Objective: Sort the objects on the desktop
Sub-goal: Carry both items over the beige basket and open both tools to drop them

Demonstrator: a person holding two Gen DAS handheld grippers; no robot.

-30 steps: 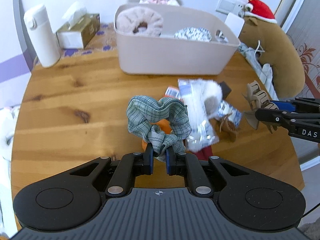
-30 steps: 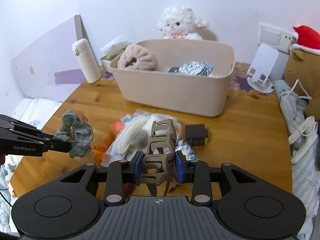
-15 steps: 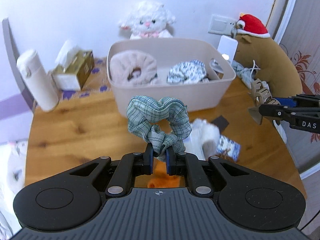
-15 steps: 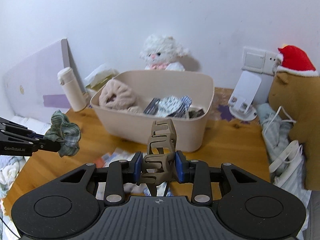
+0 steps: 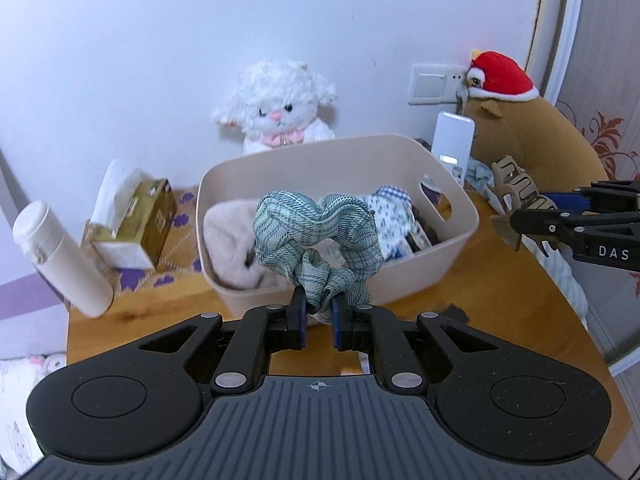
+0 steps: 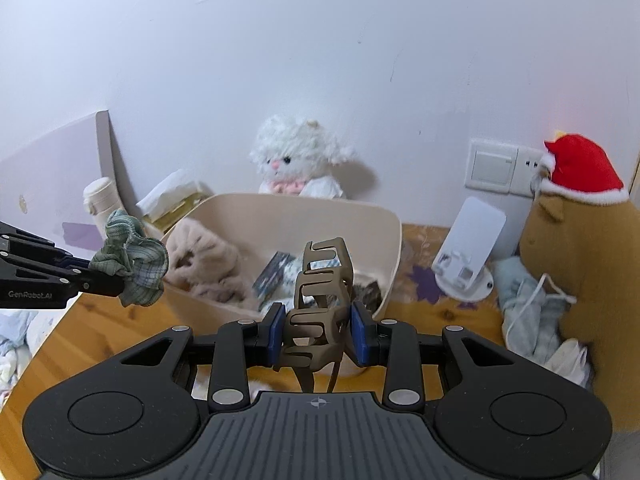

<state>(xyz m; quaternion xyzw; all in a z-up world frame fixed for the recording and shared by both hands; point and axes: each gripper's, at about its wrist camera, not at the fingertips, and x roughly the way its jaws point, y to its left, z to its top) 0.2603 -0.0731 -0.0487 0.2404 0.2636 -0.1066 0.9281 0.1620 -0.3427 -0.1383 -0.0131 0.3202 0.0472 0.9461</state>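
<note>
A round wooden table (image 5: pixel 500 300) is seen against a white wall, with a beige plastic storage bin (image 5: pixel 400 280) standing on it. The left hand-held gripper (image 5: pixel 319 320) is clamped on the bottom fold of a green plaid scrunchie (image 5: pixel 316 236), which is held up in the air in front of the bin's near wall. In the right wrist view the same scrunchie (image 6: pixel 130 258) is seen at the bin's left end. The right hand-held gripper (image 6: pixel 318 334) is closed around a tan plastic claw hair clip (image 6: pixel 320 304), held upright with its teeth pointing up, at the near right part of the bin. Inside the bin a fluffy pink scrunchie (image 6: pixel 200 256) is lying on the left, and a blue-and-white patterned cloth item (image 5: pixel 390 216) with a few small packets on the right. Behind the bin a white plush lamb (image 5: pixel 278 108) is set against the wall. To the left, a white bottle (image 5: pixel 60 256) and a gold tissue box (image 5: pixel 136 224) are found; to the right, a white phone stand (image 6: pixel 466 256) and a brown plush toy in a red hat (image 6: pixel 580 248).
</note>
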